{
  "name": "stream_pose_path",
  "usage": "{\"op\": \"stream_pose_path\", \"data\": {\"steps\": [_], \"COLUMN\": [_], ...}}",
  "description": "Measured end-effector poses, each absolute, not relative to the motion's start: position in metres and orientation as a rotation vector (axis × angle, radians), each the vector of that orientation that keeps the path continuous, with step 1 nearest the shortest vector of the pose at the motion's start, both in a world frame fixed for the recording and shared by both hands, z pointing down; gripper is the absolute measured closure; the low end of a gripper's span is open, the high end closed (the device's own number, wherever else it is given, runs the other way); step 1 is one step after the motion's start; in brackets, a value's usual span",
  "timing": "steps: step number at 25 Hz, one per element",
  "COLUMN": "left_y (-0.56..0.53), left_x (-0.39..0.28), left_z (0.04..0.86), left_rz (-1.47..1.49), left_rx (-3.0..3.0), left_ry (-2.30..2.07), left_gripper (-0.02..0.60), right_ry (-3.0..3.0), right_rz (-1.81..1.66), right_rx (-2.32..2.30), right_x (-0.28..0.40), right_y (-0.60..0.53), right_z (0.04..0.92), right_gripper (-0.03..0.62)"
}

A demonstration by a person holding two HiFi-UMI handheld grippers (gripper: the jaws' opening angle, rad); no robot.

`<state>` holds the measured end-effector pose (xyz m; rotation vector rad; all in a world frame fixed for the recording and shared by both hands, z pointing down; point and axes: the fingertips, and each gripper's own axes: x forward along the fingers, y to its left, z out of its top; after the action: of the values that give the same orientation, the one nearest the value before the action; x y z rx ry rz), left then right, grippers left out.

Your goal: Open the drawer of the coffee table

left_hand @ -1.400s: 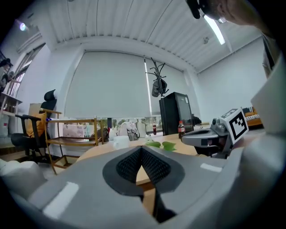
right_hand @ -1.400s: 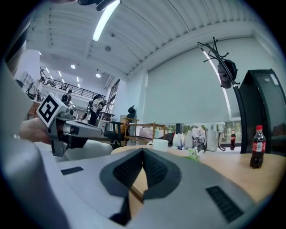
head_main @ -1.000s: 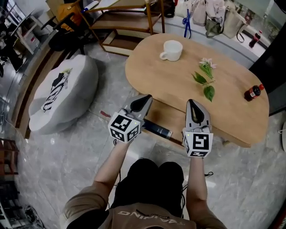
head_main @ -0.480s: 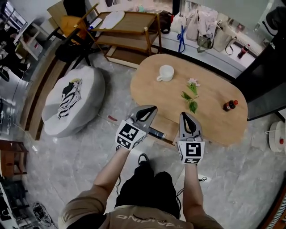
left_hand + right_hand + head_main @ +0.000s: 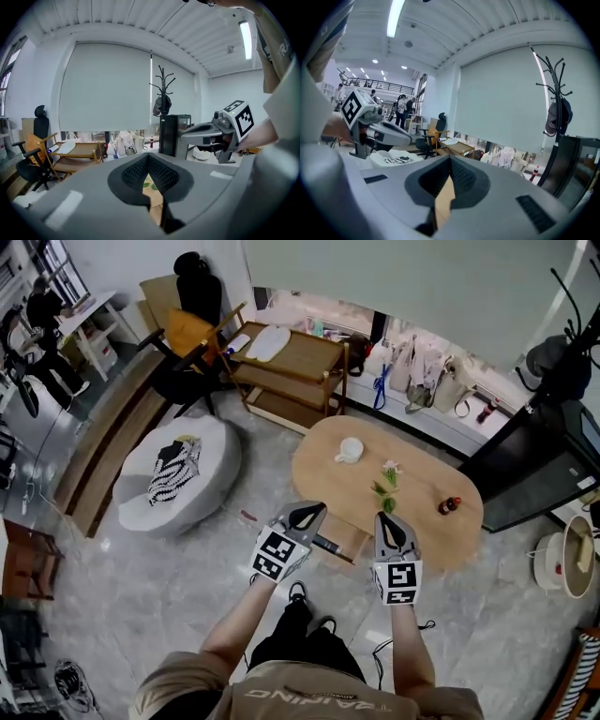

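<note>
Coffee table [image 5: 424, 486]: pale wood, smooth matt top. Floor [image 5: 150, 568]: grey marbled tile, glossy; pouf [image 5: 141, 495]: white cloth. Left gripper [image 5: 307, 513] and right gripper [image 5: 389, 521]: matt grey plastic shells, black ribbed pads [image 5: 136, 172].

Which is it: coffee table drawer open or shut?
Open: the drawer juts out from under the coffee table's near edge, a dark object lying inside.

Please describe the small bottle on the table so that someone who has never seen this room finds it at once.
Look for the oval wooden table on the grey floor. Three things sit on it in a row: a white cup, a green sprig and the bottle, at the end nearest the black cabinet. It alone is dark with red on it.
</note>
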<state>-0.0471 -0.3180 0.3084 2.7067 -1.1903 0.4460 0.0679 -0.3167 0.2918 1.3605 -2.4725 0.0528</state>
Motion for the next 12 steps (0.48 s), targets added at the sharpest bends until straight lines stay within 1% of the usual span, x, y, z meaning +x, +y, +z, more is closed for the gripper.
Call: {"op": "stream_pose_path", "data": {"steps": [4, 12], "left_y": [-0.301, -0.298], "left_x": [-0.052, -0.064], "left_z": [0.276, 0.221], "left_rz": [0.451, 0.348], "left_rx": [2.687, 2.704], "left_ry": [-1.175, -1.184], "left_gripper": [0.575, 0.575], "right_ry": [-2.535, -2.528], "right_rz": [0.099, -0.048], "right_rx": [1.356, 1.420], "right_x": [0.055, 0.040], "right_y": [-0.302, -0.296], "right_z": [0.254, 0.185], "right_gripper": [0.591, 0.590]}}
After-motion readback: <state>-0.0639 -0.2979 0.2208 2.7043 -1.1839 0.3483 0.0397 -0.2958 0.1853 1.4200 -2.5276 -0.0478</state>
